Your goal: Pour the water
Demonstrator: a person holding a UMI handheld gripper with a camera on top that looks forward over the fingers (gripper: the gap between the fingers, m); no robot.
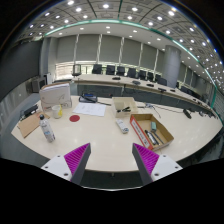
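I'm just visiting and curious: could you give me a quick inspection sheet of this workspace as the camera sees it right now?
Surface: large pale table, mostly bare near the fingers.
Job's things: clear bottle standing at the left; no cup identifiable.
Clutter: open cardboard box, white container, papers, small yellow item.
Grippers: gripper open, holding nothing, purple pads visible.
Cables: nothing seen.
Surroundings: meeting room, dark chairs, ceiling lights.

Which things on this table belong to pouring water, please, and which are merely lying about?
Job: clear plastic bottle; large clear container; open gripper, holding nothing.
Lying about: open brown cardboard box; white paper sheet; row of dark chairs.
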